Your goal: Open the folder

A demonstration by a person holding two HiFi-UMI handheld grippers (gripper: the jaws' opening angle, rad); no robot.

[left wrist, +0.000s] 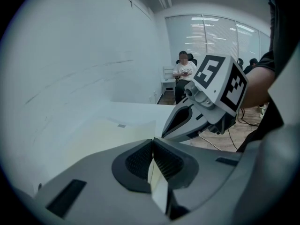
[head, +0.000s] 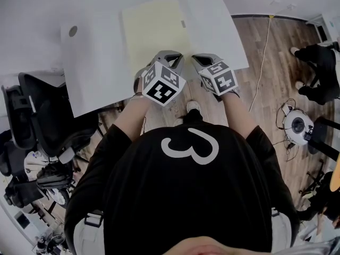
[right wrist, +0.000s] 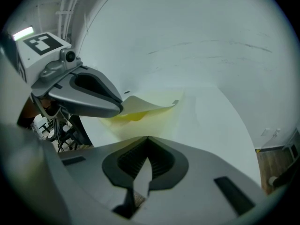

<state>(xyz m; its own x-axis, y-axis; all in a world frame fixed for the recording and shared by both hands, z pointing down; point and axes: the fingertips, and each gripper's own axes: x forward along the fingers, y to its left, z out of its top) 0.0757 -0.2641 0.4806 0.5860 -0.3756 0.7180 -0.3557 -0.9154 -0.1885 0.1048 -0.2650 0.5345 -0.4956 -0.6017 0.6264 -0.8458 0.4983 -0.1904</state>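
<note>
A pale yellow folder (head: 154, 31) lies on the white table (head: 95, 62), and both grippers are at its near edge. My left gripper (head: 171, 57) is shut, with a thin cream sheet (left wrist: 151, 170) pinched between its pads. In the right gripper view, the left gripper (right wrist: 117, 108) holds the folder's cover (right wrist: 145, 106) curled up, showing brighter yellow (right wrist: 129, 117) underneath. My right gripper (head: 201, 60) sits just right of it near the folder's corner. It is shut too, and a pale sliver of sheet (right wrist: 140, 175) shows between its pads. The near edge of the folder is hidden under the grippers in the head view.
The table's near edge runs just under the grippers, with wooden floor (head: 265, 89) beyond it. A black office chair (head: 48, 121) stands at the left. A cable (head: 263, 62) and a white round device (head: 298, 126) lie on the floor at the right. A person (left wrist: 183, 76) sits far off.
</note>
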